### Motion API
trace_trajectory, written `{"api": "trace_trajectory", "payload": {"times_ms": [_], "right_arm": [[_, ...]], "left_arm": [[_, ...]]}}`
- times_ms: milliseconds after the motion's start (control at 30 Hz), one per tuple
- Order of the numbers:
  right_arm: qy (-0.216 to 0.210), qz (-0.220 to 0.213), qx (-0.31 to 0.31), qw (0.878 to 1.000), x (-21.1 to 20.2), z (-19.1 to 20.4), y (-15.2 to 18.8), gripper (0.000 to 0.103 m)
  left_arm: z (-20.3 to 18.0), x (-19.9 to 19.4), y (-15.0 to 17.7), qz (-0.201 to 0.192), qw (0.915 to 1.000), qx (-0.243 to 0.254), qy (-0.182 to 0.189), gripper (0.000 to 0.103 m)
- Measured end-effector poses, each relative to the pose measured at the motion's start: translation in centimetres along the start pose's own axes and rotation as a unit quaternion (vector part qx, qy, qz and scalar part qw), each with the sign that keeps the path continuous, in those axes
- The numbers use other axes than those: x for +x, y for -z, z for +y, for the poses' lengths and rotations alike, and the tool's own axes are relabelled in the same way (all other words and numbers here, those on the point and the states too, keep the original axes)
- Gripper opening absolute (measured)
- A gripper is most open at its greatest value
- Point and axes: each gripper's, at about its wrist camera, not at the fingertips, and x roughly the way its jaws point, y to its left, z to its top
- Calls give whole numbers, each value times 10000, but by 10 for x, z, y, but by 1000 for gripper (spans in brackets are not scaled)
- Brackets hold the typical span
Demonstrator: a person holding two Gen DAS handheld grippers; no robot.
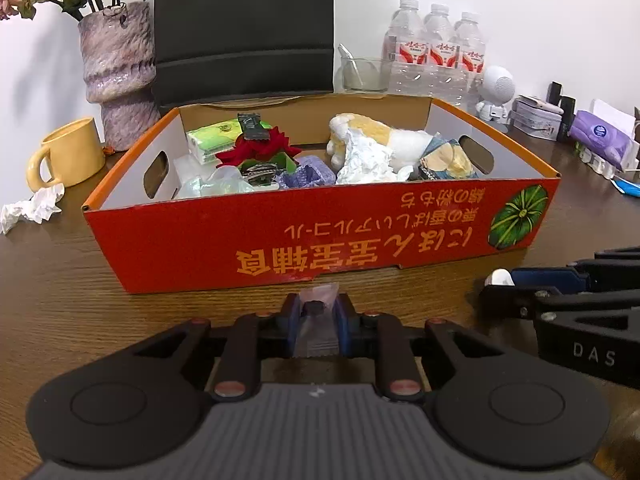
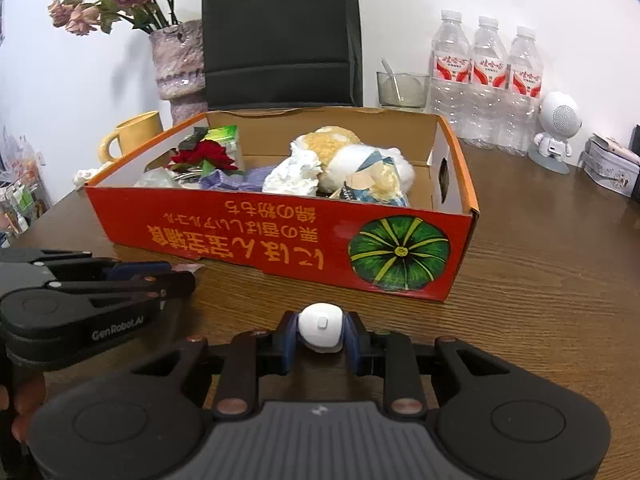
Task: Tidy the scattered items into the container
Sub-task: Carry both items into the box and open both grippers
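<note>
A red and orange cardboard box (image 1: 320, 236) (image 2: 280, 240) stands on the wooden table, holding a plush toy, crumpled tissue, a red flower, a tissue pack and a purple piece. My left gripper (image 1: 318, 312) is shut on a small clear plastic packet (image 1: 318, 332) with a dark bit inside, just in front of the box's near wall. My right gripper (image 2: 320, 330) is shut on a small white rounded case (image 2: 320, 328), also in front of the box. Each gripper shows at the edge of the other's view: the right gripper (image 1: 498, 280) and the left gripper (image 2: 184, 272).
A crumpled tissue (image 1: 34, 210) lies left of the box beside a yellow mug (image 1: 68, 154). Behind stand a vase (image 1: 118, 76), a black bag (image 1: 244, 28), a glass bowl (image 1: 362, 74), three water bottles (image 1: 436, 52), a white robot figure (image 1: 496, 94) and a purple tissue pack (image 1: 600, 136).
</note>
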Motion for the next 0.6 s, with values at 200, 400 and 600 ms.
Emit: {"api": "trace_trajectory", "payload": {"times_ms": [200, 400, 600], "right_arm": [[-21, -18, 2, 10000, -2, 1, 0, 24], [-475, -286, 25, 9985, -31, 2, -10, 24], [-410, -903, -187, 9949, -56, 3, -60, 24]], "left_arm": [[4, -13, 6, -119, 9999, 51, 100, 20], [19, -61, 5, -549, 9972, 63, 508, 20], [33, -96, -45, -1470, 9871, -7, 642, 20]]}}
